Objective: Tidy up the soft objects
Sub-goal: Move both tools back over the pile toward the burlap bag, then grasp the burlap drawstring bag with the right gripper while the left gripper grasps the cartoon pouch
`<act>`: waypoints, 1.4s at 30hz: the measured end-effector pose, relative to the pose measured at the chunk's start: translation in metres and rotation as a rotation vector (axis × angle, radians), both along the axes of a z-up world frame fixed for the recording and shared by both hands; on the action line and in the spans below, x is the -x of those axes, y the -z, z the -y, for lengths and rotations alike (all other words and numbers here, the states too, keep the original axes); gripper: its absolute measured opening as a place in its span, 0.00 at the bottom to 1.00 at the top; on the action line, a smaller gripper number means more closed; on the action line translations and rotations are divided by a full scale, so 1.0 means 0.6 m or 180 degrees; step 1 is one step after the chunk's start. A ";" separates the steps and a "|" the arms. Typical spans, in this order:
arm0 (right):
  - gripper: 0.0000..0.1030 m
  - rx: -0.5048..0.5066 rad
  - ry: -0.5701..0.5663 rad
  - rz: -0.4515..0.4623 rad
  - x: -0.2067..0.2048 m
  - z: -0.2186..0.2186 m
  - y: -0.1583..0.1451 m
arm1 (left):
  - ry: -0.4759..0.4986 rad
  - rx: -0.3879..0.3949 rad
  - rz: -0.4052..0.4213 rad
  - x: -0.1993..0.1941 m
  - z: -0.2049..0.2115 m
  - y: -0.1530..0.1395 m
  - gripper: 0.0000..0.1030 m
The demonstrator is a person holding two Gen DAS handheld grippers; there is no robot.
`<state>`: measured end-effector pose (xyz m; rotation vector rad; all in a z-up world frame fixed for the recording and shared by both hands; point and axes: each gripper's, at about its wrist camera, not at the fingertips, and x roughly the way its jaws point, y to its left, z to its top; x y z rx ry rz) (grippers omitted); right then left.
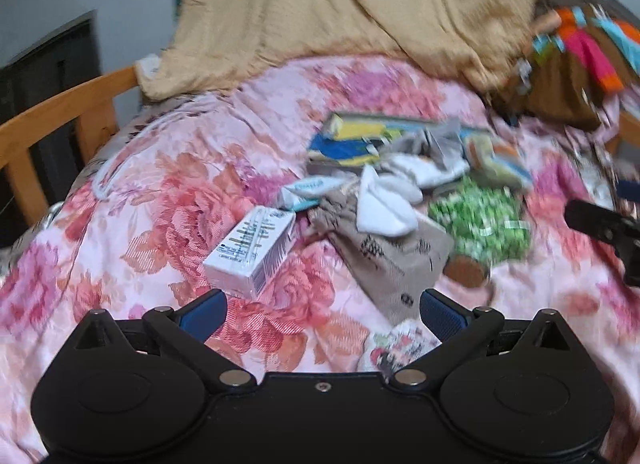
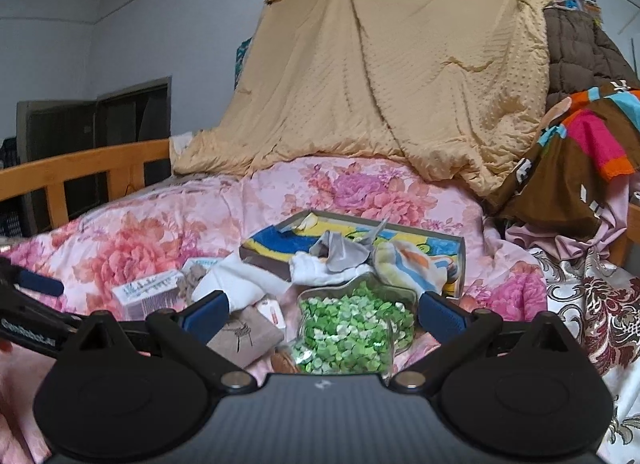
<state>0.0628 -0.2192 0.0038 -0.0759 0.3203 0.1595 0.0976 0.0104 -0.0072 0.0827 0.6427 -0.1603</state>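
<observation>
Both grippers hover over a bed covered by a pink floral quilt [image 1: 132, 191], each spread wide with nothing between its blue pads. Just ahead of the right gripper [image 2: 322, 310] lies a clear jar [image 2: 352, 328] packed with small green pieces, tipped on its side with its brown cork lid toward the camera. Beyond the jar, a shallow open box [image 2: 440, 242] holds a blue and yellow cloth, with white socks [image 2: 320, 266] and a grey sock [image 2: 340, 250] draped over its near edge. Ahead of the left gripper [image 1: 322, 310] sit a white carton [image 1: 252, 250] and a beige drawstring pouch [image 1: 392, 260]; a folded white sock [image 1: 384, 203] rests on the pouch.
</observation>
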 end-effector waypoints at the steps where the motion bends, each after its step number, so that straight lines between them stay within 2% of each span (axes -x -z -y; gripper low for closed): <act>1: 1.00 0.0028 -0.0016 -0.0024 -0.003 -0.004 0.003 | 0.0052 -0.0032 -0.0043 -0.003 -0.003 -0.001 0.99; 6: 1.00 0.0149 -0.0121 -0.0153 -0.014 -0.021 0.018 | 0.0235 0.0046 -0.0320 -0.021 -0.016 0.002 0.99; 11: 1.00 0.0501 -0.0089 -0.0248 -0.025 -0.041 0.036 | 0.0414 0.0085 -0.0527 -0.036 -0.008 0.028 0.99; 15: 1.00 0.0499 -0.0097 -0.0380 -0.040 -0.040 0.047 | 0.0536 0.0104 -0.0719 -0.048 0.003 0.052 0.99; 18: 1.00 0.0611 -0.0071 -0.0381 -0.047 -0.040 0.051 | 0.0613 0.0091 -0.0733 -0.049 0.010 0.058 0.99; 21: 1.00 0.0722 -0.0008 -0.0415 -0.057 -0.041 0.056 | 0.0685 -0.0029 -0.0670 -0.046 0.021 0.060 0.99; 28: 1.00 0.0526 -0.0110 -0.0592 -0.087 -0.035 0.062 | 0.0940 -0.0220 -0.0742 -0.049 0.050 0.072 0.99; 33: 1.00 0.0204 -0.0397 -0.0666 -0.131 -0.034 0.070 | 0.1039 -0.0348 -0.0886 -0.053 0.066 0.089 0.99; 42: 1.00 0.0322 -0.0916 -0.0717 -0.162 -0.067 0.093 | 0.1135 -0.0484 -0.0845 -0.061 0.075 0.100 0.99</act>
